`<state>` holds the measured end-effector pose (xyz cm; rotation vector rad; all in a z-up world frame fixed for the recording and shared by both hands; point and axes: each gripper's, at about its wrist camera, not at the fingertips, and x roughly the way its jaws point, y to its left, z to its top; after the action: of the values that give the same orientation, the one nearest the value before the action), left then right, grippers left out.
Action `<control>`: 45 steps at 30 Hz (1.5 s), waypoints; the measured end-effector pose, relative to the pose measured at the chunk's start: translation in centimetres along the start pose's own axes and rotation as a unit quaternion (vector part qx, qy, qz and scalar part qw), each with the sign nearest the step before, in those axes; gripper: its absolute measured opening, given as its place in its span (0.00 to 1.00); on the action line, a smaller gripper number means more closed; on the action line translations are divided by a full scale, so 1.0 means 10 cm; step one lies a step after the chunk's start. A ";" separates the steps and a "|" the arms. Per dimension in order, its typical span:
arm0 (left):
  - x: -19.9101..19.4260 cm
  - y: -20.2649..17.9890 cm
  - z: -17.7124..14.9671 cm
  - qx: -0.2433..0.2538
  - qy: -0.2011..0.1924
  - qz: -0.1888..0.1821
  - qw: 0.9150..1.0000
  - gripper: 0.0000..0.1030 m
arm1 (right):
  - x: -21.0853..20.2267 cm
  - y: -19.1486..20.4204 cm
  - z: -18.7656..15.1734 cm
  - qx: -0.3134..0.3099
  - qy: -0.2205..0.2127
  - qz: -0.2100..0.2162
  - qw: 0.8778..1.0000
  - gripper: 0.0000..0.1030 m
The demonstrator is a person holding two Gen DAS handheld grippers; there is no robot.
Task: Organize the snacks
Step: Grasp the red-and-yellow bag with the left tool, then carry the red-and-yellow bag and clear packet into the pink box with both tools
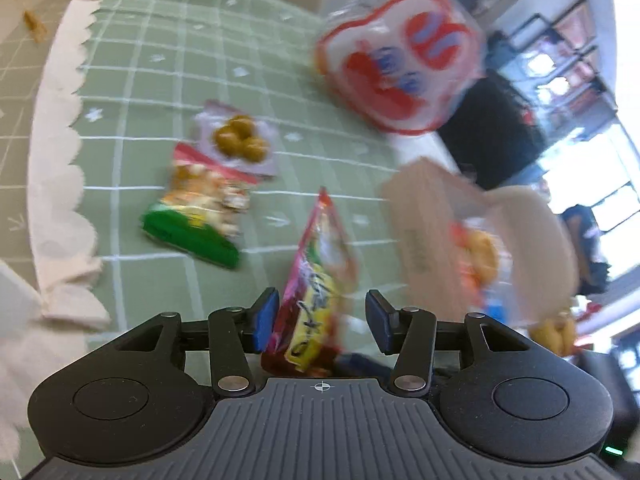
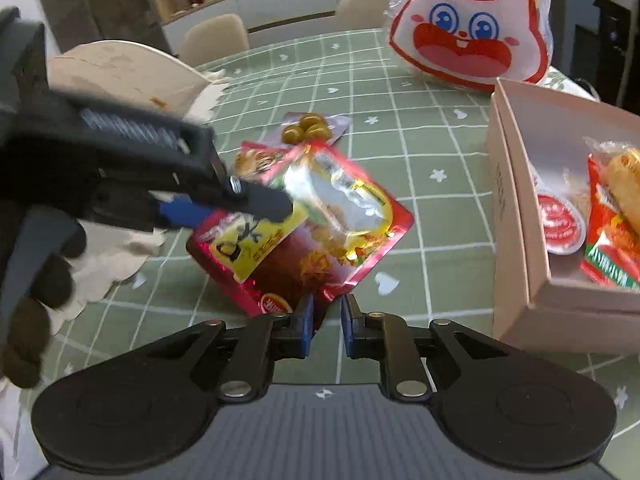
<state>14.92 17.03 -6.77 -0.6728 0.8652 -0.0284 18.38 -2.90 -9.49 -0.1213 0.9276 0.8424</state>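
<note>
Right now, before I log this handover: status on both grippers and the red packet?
Left gripper open around red snack packet. Right gripper pinching its lower corner. Pink box at right, path unobstructed.

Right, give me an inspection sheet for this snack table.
Surface: green checked tablecloth.
Job's things: red pouch tilted up; pink box holding packets; olive packet and green packet lying loose.
Clutter: rabbit-face bag, cream scalloped mat.
Grippers: left tongs open around the pouch; right tongs shut on its lower corner.
Cables: nothing seen.
Surroundings: beige chairs beyond the table.
</note>
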 end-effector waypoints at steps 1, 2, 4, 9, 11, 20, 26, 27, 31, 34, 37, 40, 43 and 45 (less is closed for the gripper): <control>-0.05 -0.08 -0.03 0.009 0.000 -0.016 1.000 0.51 | -0.02 -0.01 -0.03 0.001 0.002 0.009 1.000 0.16; -0.06 -0.17 -0.06 0.027 0.001 -0.025 0.999 0.51 | -0.06 -0.04 -0.07 0.002 0.003 0.018 1.000 0.16; 0.04 -0.30 -0.06 0.057 0.005 -0.008 0.998 0.51 | -0.10 -0.05 -0.13 -0.005 -0.001 0.026 1.000 0.16; 0.58 -0.42 0.02 0.088 0.030 0.058 0.994 0.50 | -0.13 -0.05 -0.16 -0.035 -0.003 0.031 0.999 0.16; 0.66 -0.44 0.03 0.089 0.030 0.059 0.994 0.50 | -0.15 -0.06 -0.18 -0.047 -0.004 0.033 0.998 0.16; 0.28 -0.55 -0.41 0.060 0.016 0.019 0.998 0.20 | -0.97 -0.41 -0.37 -0.079 -0.051 0.025 0.995 0.58; -0.28 -0.56 -0.80 0.078 -0.002 0.102 0.992 0.20 | -1.02 -0.75 -0.60 -0.063 -0.016 -0.003 0.998 0.64; -0.39 -0.58 -0.84 0.088 -0.004 0.119 0.989 0.20 | -0.98 -0.77 -0.59 -0.060 -0.012 -0.006 0.998 0.64; -0.47 -0.64 -0.98 0.116 0.016 0.146 0.982 0.21 | -0.86 -0.75 -0.65 -0.061 -0.005 0.005 0.998 0.64; -0.32 -0.66 -1.04 0.128 0.015 0.165 0.978 0.24 | -0.78 -0.70 -0.71 -0.074 0.011 0.006 0.997 0.64; -0.11 -0.68 -1.03 0.128 0.030 0.167 0.977 0.26 | -0.76 -0.66 -0.77 -0.093 0.008 0.000 0.996 0.65; -0.05 -0.61 -1.04 0.108 0.033 0.155 0.981 0.26 | -0.77 -0.62 -0.83 -0.108 0.002 -0.006 0.994 0.66; -0.10 -0.55 -1.03 0.080 0.033 0.143 0.986 0.26 | -0.78 -0.58 -0.85 -0.121 0.001 -0.013 0.993 0.66; -0.15 -0.55 -1.07 0.074 0.038 0.135 0.987 0.26 | -0.77 -0.55 -0.85 -0.127 0.001 -0.017 0.992 0.66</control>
<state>7.65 7.34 -7.56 -0.4133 1.0120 0.1249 14.15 -14.86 -10.40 -0.3581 0.8147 0.9264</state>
